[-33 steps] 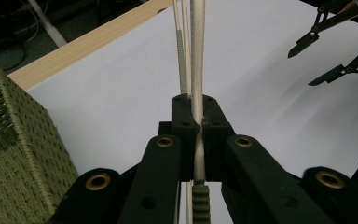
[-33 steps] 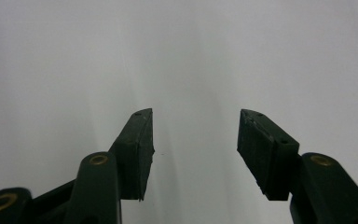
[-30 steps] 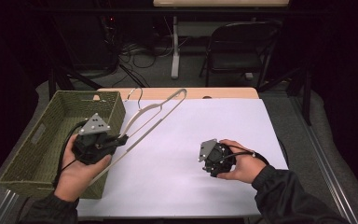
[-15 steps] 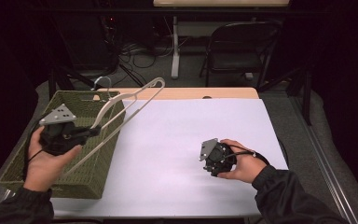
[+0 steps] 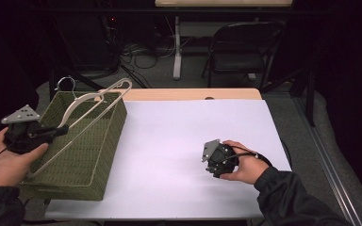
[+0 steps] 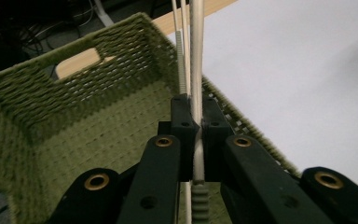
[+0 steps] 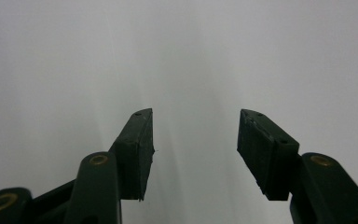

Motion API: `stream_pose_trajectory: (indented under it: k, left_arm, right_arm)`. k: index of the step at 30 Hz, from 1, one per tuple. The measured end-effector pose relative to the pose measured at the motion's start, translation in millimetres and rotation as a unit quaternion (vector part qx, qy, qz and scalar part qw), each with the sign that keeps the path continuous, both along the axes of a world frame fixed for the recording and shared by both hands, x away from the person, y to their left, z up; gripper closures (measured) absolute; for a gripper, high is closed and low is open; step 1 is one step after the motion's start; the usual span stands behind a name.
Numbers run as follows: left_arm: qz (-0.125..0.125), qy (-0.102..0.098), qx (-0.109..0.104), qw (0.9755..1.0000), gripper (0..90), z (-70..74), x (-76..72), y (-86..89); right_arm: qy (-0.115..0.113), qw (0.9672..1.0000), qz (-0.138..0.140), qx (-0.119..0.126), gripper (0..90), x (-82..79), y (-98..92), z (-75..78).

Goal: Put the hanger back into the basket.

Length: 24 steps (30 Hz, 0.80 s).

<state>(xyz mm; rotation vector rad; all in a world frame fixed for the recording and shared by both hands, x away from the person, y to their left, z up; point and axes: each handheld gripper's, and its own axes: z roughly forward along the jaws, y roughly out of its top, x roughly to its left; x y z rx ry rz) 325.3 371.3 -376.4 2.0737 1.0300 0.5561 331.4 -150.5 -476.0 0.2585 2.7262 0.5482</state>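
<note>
Hanger clamped in left gripper, held over the basket

Left gripper (image 5: 59, 129) clenched on the hanger (image 5: 87, 110) near one end of its pale bar; in the left gripper view the pads pinch the bar (image 6: 196, 93) tight. Hanger slants across the green woven basket (image 5: 108, 141), hook (image 5: 65, 82) poking past the far rim, long arm lying over the near rim. Risk: grip sits far off centre, so the hanger could pivot or slip; hook or shoulder may snag the weave and tip the basket when lowered. Right gripper (image 5: 212, 162) rests on the white table sheet (image 5: 179, 127), jaws apart, nothing between. Against a second ago: left hand and hanger are further left, from over the sheet to over the basket; right hand unmoved
</note>
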Motion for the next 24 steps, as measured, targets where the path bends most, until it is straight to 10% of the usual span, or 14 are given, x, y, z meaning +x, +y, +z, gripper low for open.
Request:
stream_pose_trajectory:
  k: [24]
  left_arm:
    - [-0.006, 0.014, 0.009, 0.9998, 87.1, -28.3, 6.8, 58.7]
  right_arm:
    - [0.004, 1.0, -0.004, -0.001, 45.7, 1.5, 1.3, -4.4]
